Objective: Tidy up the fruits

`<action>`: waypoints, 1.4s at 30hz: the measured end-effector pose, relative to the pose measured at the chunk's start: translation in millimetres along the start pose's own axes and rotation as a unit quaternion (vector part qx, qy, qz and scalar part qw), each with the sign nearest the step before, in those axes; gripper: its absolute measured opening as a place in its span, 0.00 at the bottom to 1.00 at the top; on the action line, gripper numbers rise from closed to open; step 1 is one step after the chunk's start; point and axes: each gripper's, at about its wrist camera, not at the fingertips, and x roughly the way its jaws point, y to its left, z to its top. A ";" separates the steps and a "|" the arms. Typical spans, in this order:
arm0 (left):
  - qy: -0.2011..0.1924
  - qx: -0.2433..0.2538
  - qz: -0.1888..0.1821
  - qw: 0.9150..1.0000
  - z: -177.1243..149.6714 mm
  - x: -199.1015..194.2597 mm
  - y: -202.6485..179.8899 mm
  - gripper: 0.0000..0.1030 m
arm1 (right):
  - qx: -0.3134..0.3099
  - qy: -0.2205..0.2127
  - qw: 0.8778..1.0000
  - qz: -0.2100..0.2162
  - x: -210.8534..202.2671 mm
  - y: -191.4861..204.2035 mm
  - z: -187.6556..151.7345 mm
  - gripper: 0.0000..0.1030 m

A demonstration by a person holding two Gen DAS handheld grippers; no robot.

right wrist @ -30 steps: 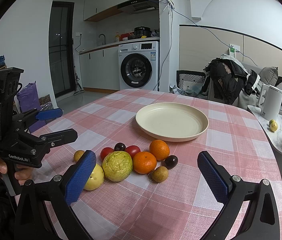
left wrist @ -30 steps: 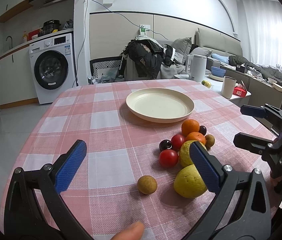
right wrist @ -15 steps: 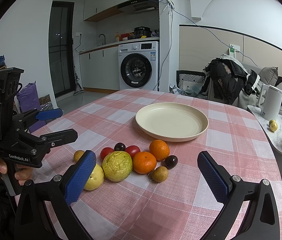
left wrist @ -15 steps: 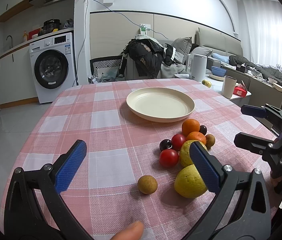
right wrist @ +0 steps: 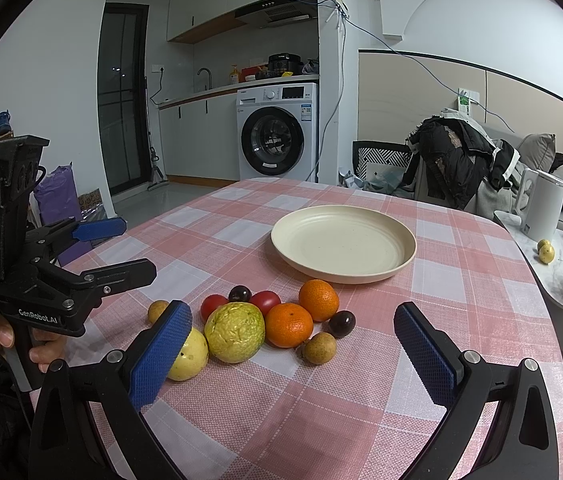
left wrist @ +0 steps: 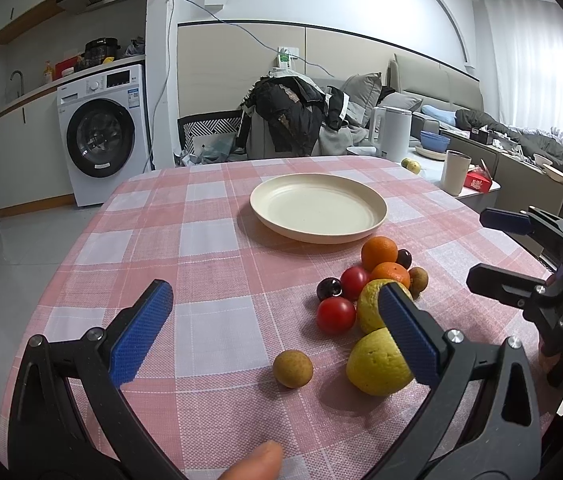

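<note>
A cream plate (left wrist: 317, 213) (right wrist: 343, 243) sits empty on the pink checked tablecloth (left wrist: 201, 240). In front of it lies a cluster of fruit: two oranges (right wrist: 318, 299) (right wrist: 288, 325), two red tomatoes (left wrist: 336, 315) (left wrist: 354, 278), dark plums (right wrist: 342, 323), a green guava (right wrist: 234, 331), a yellow guava (left wrist: 379, 361) and small brown longans (left wrist: 293, 368) (right wrist: 320, 347). My left gripper (left wrist: 277, 332) is open and empty, above the near table edge. My right gripper (right wrist: 293, 356) is open and empty, just short of the cluster.
A washing machine (right wrist: 277, 132) stands behind the table. A chair draped with dark clothes (right wrist: 457, 156) is at the far side. A side table with a white kettle (right wrist: 541, 204) and cup is on the right.
</note>
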 end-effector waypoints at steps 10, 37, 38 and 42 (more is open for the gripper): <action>0.007 -0.009 -0.004 1.000 1.3 5.3 1.1 0.99 | 0.007 0.009 1.000 -0.014 2.0 0.5 3.1 1.00; 0.135 0.002 -0.024 0.991 -20.2 25.5 4.1 0.94 | 0.045 0.186 0.982 -0.011 52.8 -26.5 -13.6 0.67; 0.138 -0.001 -0.024 0.990 -20.9 26.9 5.8 0.93 | 0.045 0.191 0.981 -0.012 55.3 -26.8 -14.9 0.64; 0.157 -0.010 -0.017 0.987 -23.6 35.9 11.0 0.82 | 0.041 0.204 0.978 -0.019 63.2 -27.2 -17.8 0.53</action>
